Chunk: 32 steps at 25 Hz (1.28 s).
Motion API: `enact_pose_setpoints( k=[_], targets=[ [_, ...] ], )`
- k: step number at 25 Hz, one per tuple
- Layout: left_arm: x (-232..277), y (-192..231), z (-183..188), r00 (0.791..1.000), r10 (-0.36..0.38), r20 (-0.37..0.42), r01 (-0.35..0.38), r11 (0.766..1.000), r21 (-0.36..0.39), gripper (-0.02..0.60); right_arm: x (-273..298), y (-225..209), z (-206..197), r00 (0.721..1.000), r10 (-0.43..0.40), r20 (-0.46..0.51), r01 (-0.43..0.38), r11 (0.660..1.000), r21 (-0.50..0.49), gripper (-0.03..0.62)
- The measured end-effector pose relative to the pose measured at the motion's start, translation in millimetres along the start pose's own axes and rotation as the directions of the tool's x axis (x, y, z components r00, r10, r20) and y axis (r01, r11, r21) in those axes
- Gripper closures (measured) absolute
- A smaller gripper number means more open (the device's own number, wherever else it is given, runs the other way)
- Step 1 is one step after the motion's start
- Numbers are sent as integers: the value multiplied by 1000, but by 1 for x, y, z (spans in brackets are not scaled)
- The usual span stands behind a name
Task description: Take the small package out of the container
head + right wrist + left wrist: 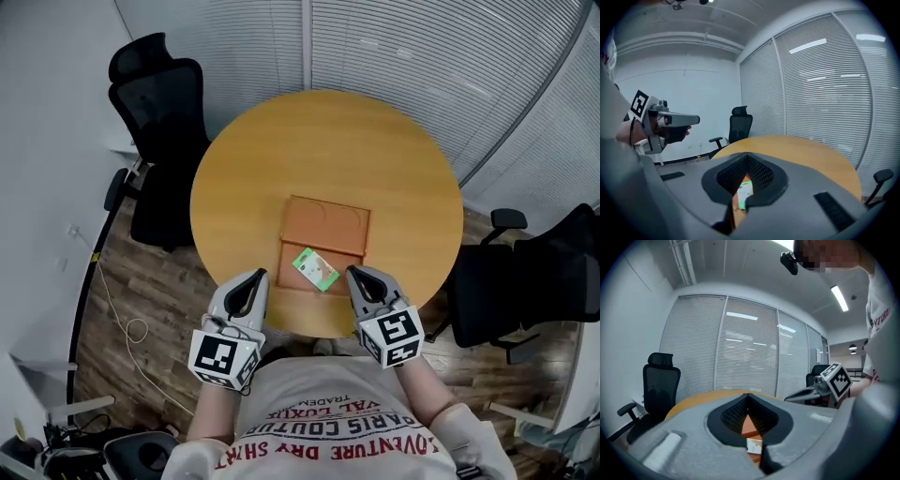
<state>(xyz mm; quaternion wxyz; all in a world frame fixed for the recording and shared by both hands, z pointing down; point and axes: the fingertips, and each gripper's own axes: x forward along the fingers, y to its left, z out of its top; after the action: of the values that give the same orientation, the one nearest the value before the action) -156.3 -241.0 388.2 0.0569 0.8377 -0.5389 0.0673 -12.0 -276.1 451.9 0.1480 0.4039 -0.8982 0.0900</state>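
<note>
Package (315,269) in container (323,225), at its near end; container mid-table (281,150); chair (159,103) far left, second chair (553,272) right.

Lit evenly and fairly brightly from overhead, in cool white office light. Laid a broad, soft sheen over the far side of the desk (328,141), without hard glare. Left only faint, diffuse shadow on the floor (173,281) beside it. Stayed sharp across the head view, mildly curved toward the rim. Bent hard at the edges of both gripper views, ringed by black vignette, the blinds (740,348) bowed. Burned the ceiling strip light (839,298) out to white and threw pale light bars across the blinds. Blurred the near grey fingers (684,432), with deep shade in the hollow between them.
</note>
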Motion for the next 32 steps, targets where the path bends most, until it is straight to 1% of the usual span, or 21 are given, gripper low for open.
enact_pose_setpoints(
  k=[3,6,8,10,12,14,15,16,17,18,19,21,22,23,26,28,32],
  targets=[
    [21,4,0,998,-57,-9,57,998,1,571,15,-3,-9,998,-4,-62,2,1000,-22,586],
    [38,10,-1,991,-130,-27,130,991,19,571,31,-5,-17,993,-25,-111,24,1000,-5,586],
    [49,18,-1,985,-168,-39,169,985,30,571,41,-6,-21,989,-50,-138,53,998,15,586],
    [58,29,-3,978,-199,-55,201,979,25,571,49,-7,-24,983,-87,-164,94,995,34,586],
    [66,39,-7,971,-226,-75,228,973,21,571,58,-4,-29,974,-105,-199,117,992,49,586],
    [73,50,-12,965,-247,-91,249,968,14,571,70,1,-40,961,-92,-260,110,993,54,586],
    [76,54,-16,962,-257,-98,258,966,4,571,77,6,-49,952,-71,-299,90,995,49,586],
    [78,59,-20,958,-265,-105,266,964,-8,571,85,12,-60,940,-43,-339,61,997,41,585],
    [80,63,-25,955,-273,-114,273,962,-22,571,93,19,-72,926,-14,-378,28,999,30,535],
    [82,66,-30,952,-281,-123,279,960,-34,571,100,25,-84,910,6,-414,1,1000,17,463],
    [84,69,-35,948,-288,-134,285,958,-45,571,106,27,-96,895,9,-445,-11,1000,-2,441],
    [88,73,-44,941,-302,-156,296,953,-60,571,116,25,-116,871,-20,-492,-2,999,-43,423],
    [90,75,-48,937,-306,-167,299,952,-64,571,121,22,-125,857,-35,-514,8,998,-56,395],
    [92,79,-52,935,-308,-176,300,951,-69,571,126,19,-135,841,-46,-540,14,998,-63,352],
    [96,89,-64,931,-307,-195,294,951,-95,571,137,11,-165,777,-49,-627,0,997,-77,261],
    [99,95,-72,929,-305,-208,287,951,-112,571,143,5,-180,739,-49,-672,-14,996,-88,241],
    [103,105,-84,925,-302,-231,278,952,-133,571,154,2,-198,681,-30,-731,-50,995,-88,221]
  ],
)
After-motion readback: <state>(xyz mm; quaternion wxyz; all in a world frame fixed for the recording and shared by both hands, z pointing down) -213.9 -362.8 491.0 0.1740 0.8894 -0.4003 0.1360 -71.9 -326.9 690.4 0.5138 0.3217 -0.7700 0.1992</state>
